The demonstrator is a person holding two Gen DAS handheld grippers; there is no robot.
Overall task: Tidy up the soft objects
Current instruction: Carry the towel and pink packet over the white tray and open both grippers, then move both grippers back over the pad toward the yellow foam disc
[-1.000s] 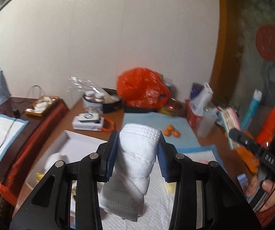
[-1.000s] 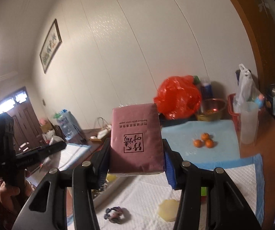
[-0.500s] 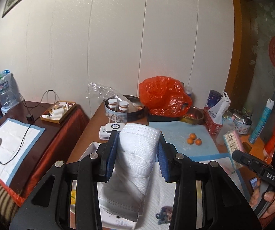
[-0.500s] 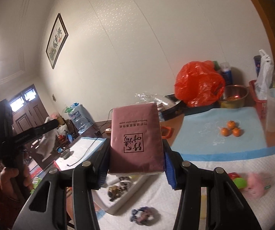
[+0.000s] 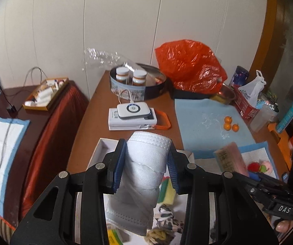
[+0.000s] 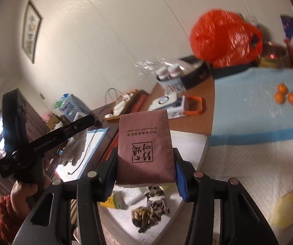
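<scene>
My left gripper point(image 5: 146, 167) is shut on a folded stack of white face masks point(image 5: 142, 175) and holds it above a white tray point(image 5: 102, 146). My right gripper point(image 6: 145, 169) is shut on a pink tissue pack point(image 6: 145, 149) with dark printed characters, above the same white tray point(image 6: 189, 137). The pack also shows in the left wrist view point(image 5: 231, 161). In the tray lie scrunchies point(image 6: 149, 210), a yellow-green sponge point(image 5: 167, 189) and white foam point(image 6: 132, 197). On the white pad sit a pink and red soft toy point(image 5: 260, 166) and a pale yellow round piece point(image 6: 285, 210).
A wooden table point(image 5: 97, 114) carries a power bank stack point(image 5: 132, 118), a round tin point(image 5: 138, 83) with jars, an orange plastic bag point(image 5: 189, 67), three small oranges point(image 5: 230, 123) on a blue mat, and a red basket point(image 5: 246, 104). A lower side table point(image 5: 50, 106) stands left.
Both grippers have dropped lower and tilted down over the white tray, each still holding its object. The right gripper has also swung left, and its view is blurred.
</scene>
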